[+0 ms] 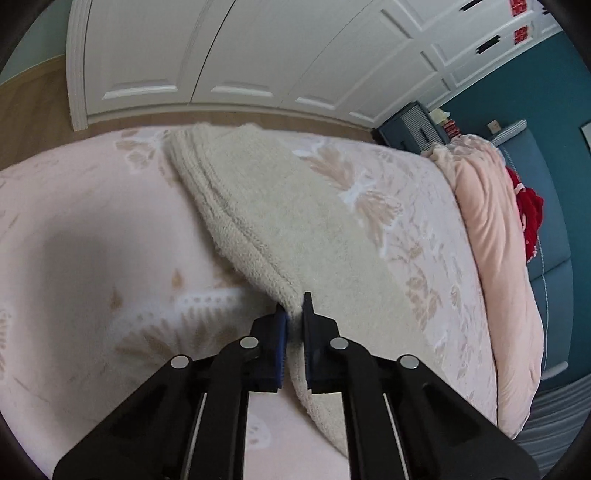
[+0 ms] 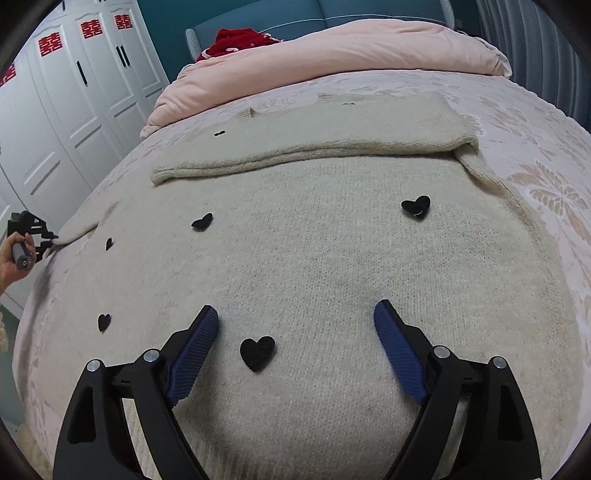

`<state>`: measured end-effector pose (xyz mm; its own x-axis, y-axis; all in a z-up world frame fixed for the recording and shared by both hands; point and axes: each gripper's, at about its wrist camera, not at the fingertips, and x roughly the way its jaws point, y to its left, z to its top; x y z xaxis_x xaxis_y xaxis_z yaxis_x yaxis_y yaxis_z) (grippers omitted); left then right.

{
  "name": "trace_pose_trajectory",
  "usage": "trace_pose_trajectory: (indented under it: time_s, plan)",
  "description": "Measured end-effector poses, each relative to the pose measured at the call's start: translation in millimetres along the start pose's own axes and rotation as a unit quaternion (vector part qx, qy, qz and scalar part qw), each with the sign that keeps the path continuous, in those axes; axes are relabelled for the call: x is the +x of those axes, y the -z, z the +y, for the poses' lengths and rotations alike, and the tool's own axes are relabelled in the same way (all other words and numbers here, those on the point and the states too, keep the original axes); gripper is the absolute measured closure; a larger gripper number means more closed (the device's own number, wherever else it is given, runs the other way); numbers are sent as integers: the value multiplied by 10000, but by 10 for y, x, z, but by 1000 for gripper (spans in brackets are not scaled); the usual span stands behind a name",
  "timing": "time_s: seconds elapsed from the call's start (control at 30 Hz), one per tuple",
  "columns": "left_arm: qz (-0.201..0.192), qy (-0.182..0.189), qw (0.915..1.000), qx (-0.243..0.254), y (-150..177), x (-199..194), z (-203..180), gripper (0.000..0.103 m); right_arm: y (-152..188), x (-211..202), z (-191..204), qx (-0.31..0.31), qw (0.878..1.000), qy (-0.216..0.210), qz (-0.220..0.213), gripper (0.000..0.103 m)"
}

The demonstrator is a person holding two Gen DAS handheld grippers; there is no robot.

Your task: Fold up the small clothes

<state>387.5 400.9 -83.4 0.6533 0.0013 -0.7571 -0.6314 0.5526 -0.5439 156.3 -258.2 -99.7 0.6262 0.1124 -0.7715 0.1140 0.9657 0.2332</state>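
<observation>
A beige knit sweater with black heart patches lies flat on the bed. One sleeve is folded across its far part. My right gripper is open and empty, just above the sweater's body near a black heart. My left gripper is shut on the sweater's edge and lifts it a little off the bed. In the right wrist view the left gripper shows at the far left, holding the other sleeve's end.
The bed has a pink patterned cover. A pink duvet and a red garment lie by the blue headboard. White wardrobe doors stand beside the bed. A dark bedside unit stands by the wall.
</observation>
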Motion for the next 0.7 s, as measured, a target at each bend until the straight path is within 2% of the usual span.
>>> trace_pose_trajectory:
  time_s: [0.1, 0.23, 0.3, 0.4, 0.47, 0.5, 0.53, 0.57, 0.6, 0.63, 0.7]
  plan:
    - [-216, 423, 9963, 710, 72, -257, -443, 98, 7, 1, 9, -10, 10000, 2, -15, 18]
    - [-387, 1098, 9792, 1661, 416, -698, -1155, 98, 13, -4, -13, 20, 10000, -56, -35, 18]
    - [-288, 1503, 9661, 2080, 726, -873, -1543, 98, 13, -9, -23, 38, 9999, -88, -45, 18]
    - [-27, 2019, 9367, 2859, 1412, -1075, -2069, 97, 12, -21, -58, 98, 9998, -183, -69, 17]
    - [283, 2152, 9149, 3403, 2002, -1097, -2297, 95, 10, -29, -83, 156, 9995, -262, -87, 17]
    - [463, 2121, 9069, 3612, 2298, -1050, -2340, 93, 8, -29, -88, 177, 9994, -292, -94, 17]
    - [613, 2023, 9028, 3746, 2580, -992, -2336, 92, 6, -31, -95, 197, 9993, -317, -98, 17]
    - [816, 1922, 9002, 3822, 2848, -901, -2297, 76, 6, -30, -95, 207, 9992, -328, -99, 17]
    - [989, 1810, 9004, 3831, 3048, -814, -2193, 56, 3, -31, -89, 213, 9992, -331, -96, 17]
    - [1114, 1691, 9048, 3747, 3194, -733, -2078, 50, -3, -35, -87, 219, 9992, -333, -92, 17]
    - [1428, 1685, 9123, 3449, 3349, -617, -1805, 46, -29, -63, -94, 281, 9990, -344, -88, 17]
